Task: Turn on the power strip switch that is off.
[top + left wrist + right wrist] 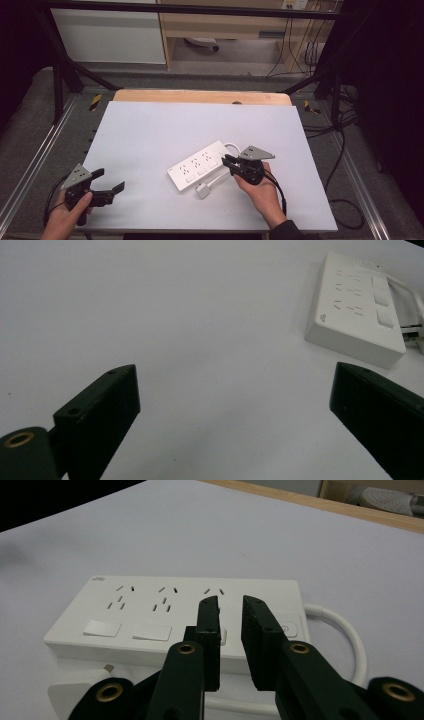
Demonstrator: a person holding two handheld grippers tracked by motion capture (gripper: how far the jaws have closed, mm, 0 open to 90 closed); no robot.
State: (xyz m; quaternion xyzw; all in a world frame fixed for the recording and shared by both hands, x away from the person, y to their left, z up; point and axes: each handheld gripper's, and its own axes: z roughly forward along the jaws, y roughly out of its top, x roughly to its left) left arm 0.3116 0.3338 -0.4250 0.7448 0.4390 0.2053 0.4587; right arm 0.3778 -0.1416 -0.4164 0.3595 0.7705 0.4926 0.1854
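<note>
The right hand-held gripper (228, 161), jaws almost together and empty, aims at a switch of the power strip (199, 164); the left hand-held gripper (111, 181) waits spread on the surface (150, 130)

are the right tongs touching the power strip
Cannot tell. In the right gripper view the right tongs hang nearly shut over the power strip, hiding any contact; nothing sits between them.

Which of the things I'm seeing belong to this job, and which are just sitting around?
In the job:
- white power strip
- its white plug and cord
- right gripper, jaws nearly closed over the strip's switch end

Just lying about:
- left gripper, open, idle over the white table
- wooden shelf unit behind
- floor cables
</note>
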